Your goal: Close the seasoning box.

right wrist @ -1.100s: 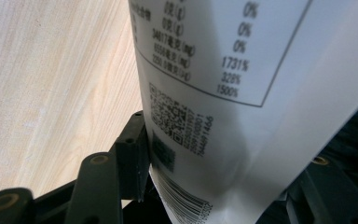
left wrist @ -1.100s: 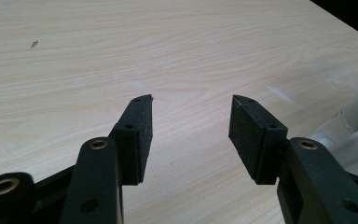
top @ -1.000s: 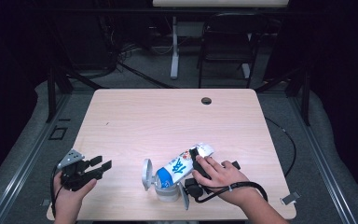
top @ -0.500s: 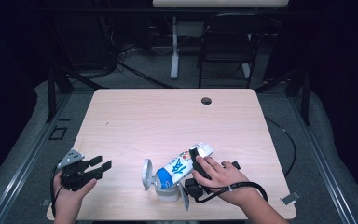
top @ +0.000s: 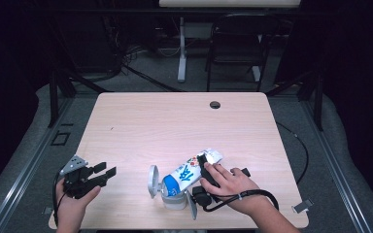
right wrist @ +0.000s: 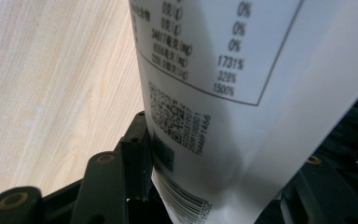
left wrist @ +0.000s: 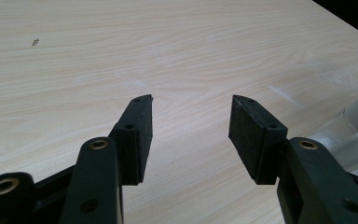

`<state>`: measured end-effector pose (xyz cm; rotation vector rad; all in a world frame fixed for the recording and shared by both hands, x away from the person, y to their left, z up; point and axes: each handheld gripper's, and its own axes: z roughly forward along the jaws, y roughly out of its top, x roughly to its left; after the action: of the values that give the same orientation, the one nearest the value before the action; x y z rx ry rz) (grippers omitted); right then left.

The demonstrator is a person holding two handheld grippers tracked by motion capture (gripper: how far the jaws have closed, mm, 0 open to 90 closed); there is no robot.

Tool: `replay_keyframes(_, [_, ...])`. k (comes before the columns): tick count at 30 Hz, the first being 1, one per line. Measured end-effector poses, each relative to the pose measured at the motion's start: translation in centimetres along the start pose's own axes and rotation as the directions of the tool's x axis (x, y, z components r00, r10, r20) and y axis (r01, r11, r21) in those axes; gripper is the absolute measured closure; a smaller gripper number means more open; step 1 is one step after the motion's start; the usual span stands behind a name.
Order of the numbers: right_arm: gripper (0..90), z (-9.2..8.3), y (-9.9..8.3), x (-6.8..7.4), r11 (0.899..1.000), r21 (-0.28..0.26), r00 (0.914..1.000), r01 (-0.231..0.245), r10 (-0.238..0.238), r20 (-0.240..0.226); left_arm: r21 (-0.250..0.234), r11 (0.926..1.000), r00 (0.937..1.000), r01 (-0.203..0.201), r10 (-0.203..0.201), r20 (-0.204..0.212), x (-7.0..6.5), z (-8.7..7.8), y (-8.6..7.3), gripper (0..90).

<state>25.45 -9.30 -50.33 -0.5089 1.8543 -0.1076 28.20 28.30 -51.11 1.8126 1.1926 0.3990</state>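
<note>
A white and blue packet [top: 188, 172] lies tilted on the wooden table [top: 175, 121] near its front edge. In the right gripper view its printed back [right wrist: 242, 70], with a table of figures, a square code and a barcode, stands between the jaws. My right gripper [top: 205, 164] sits under the person's hand; its jaws have just been closing, and the left pad [right wrist: 140, 144] touches the packet. My left gripper [top: 102, 174] rests open at the front left, with nothing between its pads [left wrist: 142, 135].
A white cup-like piece [top: 174, 199] and two white round discs [top: 151, 180] lie by the packet's lower end. A dark hole [top: 215, 104] marks the far side of the table. A black cable [top: 243, 196] loops near the right hand.
</note>
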Motion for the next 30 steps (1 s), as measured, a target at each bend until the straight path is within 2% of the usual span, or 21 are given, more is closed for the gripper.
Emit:
replay_keyframes(8, [50.4, -0.1, 0.02, 0.03, 1.0, 0.001, 1.0, 0.003, -0.003, 0.006, 0.005, 1.0, 1.0, 0.0, 0.0, -0.001, 0.07, 0.0, -0.03, 49.9])
replay_keyframes(11, [51.1, -0.06, 0.04, -0.01, 1.0, -0.001, 0.9999, -0.008, 0.008, -0.007, 0.002, 1.0, 1.0, 0.003, -0.003, 0.0, 0.09, 0.01, -0.04, 50.0])
replay_keyframes(30, [52.3, -0.43, 0.03, 0.03, 1.0, -0.013, 0.9997, 0.01, -0.01, 0.021, 0.003, 1.0, 1.0, 0.007, -0.007, -0.002, 0.14, 0.09, -0.12, 49.9])
